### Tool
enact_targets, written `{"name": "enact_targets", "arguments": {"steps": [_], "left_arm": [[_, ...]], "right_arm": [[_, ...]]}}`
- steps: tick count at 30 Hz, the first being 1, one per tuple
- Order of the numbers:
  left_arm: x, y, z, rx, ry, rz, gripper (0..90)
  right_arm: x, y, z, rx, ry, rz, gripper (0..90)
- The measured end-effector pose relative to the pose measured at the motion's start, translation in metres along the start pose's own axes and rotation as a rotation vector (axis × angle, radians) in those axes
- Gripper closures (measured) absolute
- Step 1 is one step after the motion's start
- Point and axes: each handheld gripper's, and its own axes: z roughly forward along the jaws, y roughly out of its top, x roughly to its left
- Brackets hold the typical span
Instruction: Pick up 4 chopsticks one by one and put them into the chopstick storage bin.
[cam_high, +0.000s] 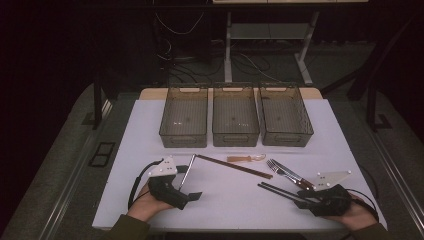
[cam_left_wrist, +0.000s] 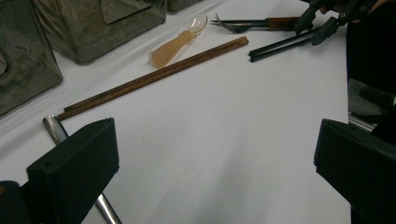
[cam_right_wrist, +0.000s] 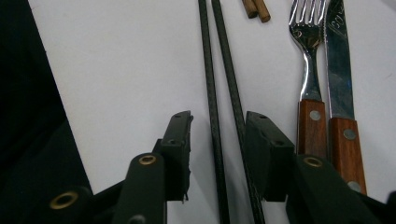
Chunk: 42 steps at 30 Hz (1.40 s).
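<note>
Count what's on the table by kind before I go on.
Bins: 3
Brown chopsticks: 2
Black chopsticks: 2
Fork: 1
Knife: 1
Small spoon: 1
Metal handle, type unclear: 1
Total: 11

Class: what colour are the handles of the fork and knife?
Reddish-brown wood on fork and knife, clearest in the right gripper view.

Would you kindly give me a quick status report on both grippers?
Right gripper open, straddling black chopsticks flat on table. Left gripper open, holding nothing, metal utensil handle beside it. Fork close by right gripper.
</note>
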Motion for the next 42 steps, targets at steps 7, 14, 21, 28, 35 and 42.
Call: {"name": "enact_targets", "arguments": {"steps": [7, 14, 21, 28, 35, 42], "left_arm": [[0.0002, -0.0001, 0.0, -0.001, 0.0, -0.001, 0.0], [0.0002, -0.0002, 0.0001, -0.001, 0.0, -0.001, 0.0], [-0.0003, -0.0003, 0.0008, 0.004, -0.003, 0.002, 0.0], [-0.0009, -0.0003, 0.0019, 0.006, -0.004, 0.005, 0.0], [-0.0006, -0.0004, 0.001, 0.009, -0.005, 0.006, 0.0], [-0.001, -0.0004, 0.0016, 0.011, -0.007, 0.009, 0.0]], "right_arm": [[0.0019, 0.0019, 0.0018, 0.004, 0.006, -0.02, 69.0], [0.0019, 0.0034, 0.005, 0.017, 0.008, -0.027, 75.8], [0.0032, 0.0037, 0.0081, 0.033, -0.009, -0.046, 83.1], [0.0044, 0.0044, 0.0087, 0.036, -0.011, -0.065, 86.0], [0.0, 0.006, 0.0077, 0.018, 0.026, -0.039, 86.1], [-0.0004, 0.0085, 0.0048, 0.003, 0.039, -0.036, 86.1]]}}
